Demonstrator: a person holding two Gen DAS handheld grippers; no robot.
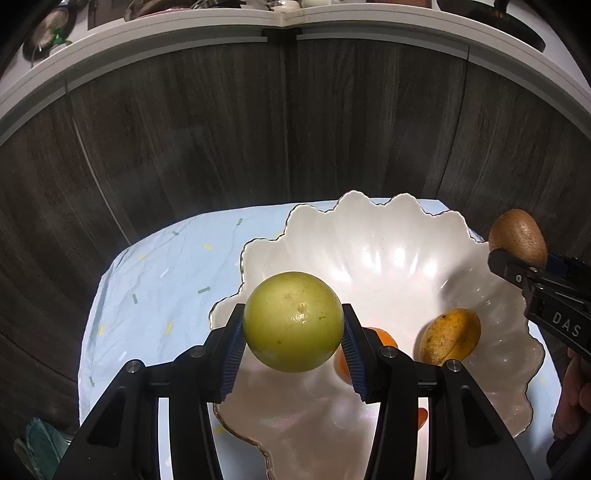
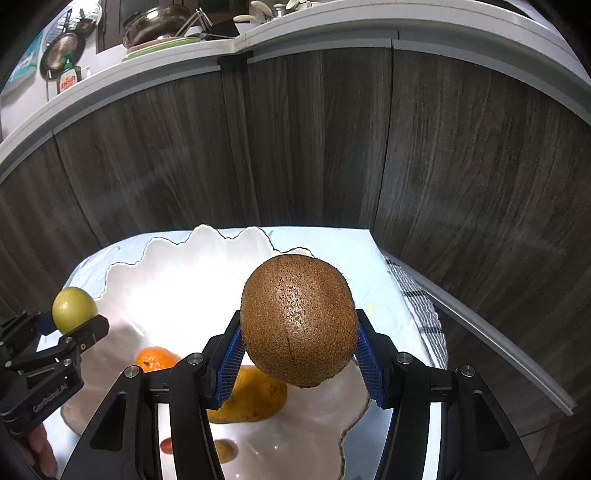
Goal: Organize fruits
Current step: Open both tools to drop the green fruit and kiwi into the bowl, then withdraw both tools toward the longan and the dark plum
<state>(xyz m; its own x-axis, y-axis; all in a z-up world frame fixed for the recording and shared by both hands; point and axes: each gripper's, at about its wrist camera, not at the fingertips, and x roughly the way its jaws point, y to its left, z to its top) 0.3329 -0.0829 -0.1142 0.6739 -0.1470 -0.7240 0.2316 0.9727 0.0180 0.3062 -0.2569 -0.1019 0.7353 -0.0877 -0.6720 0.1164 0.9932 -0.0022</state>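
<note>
Dark wood-grain cabinet fronts (image 1: pixel 258 129) behind, under a white countertop (image 2: pixel 332 26) crowded with pans and dishes (image 2: pixel 162 26). Below, a small table under a pale blue cloth (image 1: pixel 155 288) with scattered coloured flecks.

From the left wrist view: at 9 o'clock, bare cloth. At centre, a white scalloped bowl (image 1: pixel 388 236). Over its 8 o'clock rim, the left gripper (image 1: pixel 293 332), blue ribbed pads (image 1: pixel 232 354) clamped on a round green-yellow citrus (image 1: pixel 293 321), held clear of the bowl. Inside the bowl, at 5 o'clock of the citrus, an orange (image 1: pixel 386 338) partly hidden by the finger; further right a yellow mango (image 1: pixel 450 336). At 3 o'clock, the right gripper (image 2: pixel 298 354), closed on a brown fuzzy kiwi (image 2: pixel 297 319) above the bowl's right rim.

From the right wrist view: a small red fruit (image 2: pixel 167 445) and a small brownish one (image 2: pixel 225 450) at the bowl's 6 o'clock; a checked towel (image 2: pixel 424 317) at 3 o'clock.
</note>
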